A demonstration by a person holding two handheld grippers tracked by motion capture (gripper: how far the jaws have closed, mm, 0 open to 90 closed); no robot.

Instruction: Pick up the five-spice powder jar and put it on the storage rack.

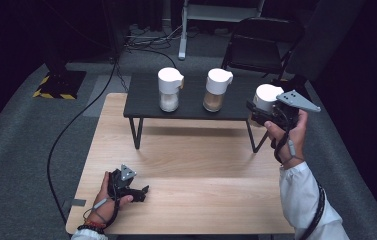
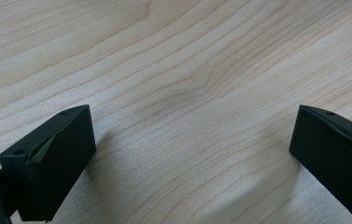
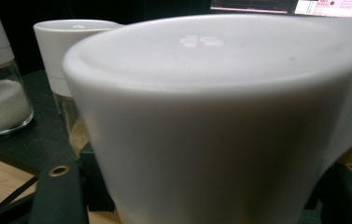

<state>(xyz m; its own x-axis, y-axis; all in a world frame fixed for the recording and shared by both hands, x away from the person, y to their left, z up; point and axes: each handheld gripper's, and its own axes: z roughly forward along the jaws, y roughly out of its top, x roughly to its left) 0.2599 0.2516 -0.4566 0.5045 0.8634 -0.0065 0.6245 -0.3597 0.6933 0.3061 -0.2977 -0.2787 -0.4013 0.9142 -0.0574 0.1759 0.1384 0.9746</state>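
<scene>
Right gripper (image 1: 262,116): fingers closed around third white-lidded jar (image 1: 267,96), held at the right end of the black shelf (image 1: 148,97). Judged step: placing or removing it; next needs steady carriage. Left gripper (image 1: 137,191): fingers wide apart, empty, resting on wooden surface (image 1: 196,165).

Your left hand (image 1: 107,200) sits low at the lower left of the high view, its left gripper (image 1: 141,192) pointing right, nearly level — jaws spread wide apart with nothing between them. Your right hand (image 1: 292,132) is raised at the right edge, sleeve running down to the lower right corner, and its right gripper (image 1: 256,114) points left — jaws closed around a white-lidded jar (image 1: 267,95).
</scene>
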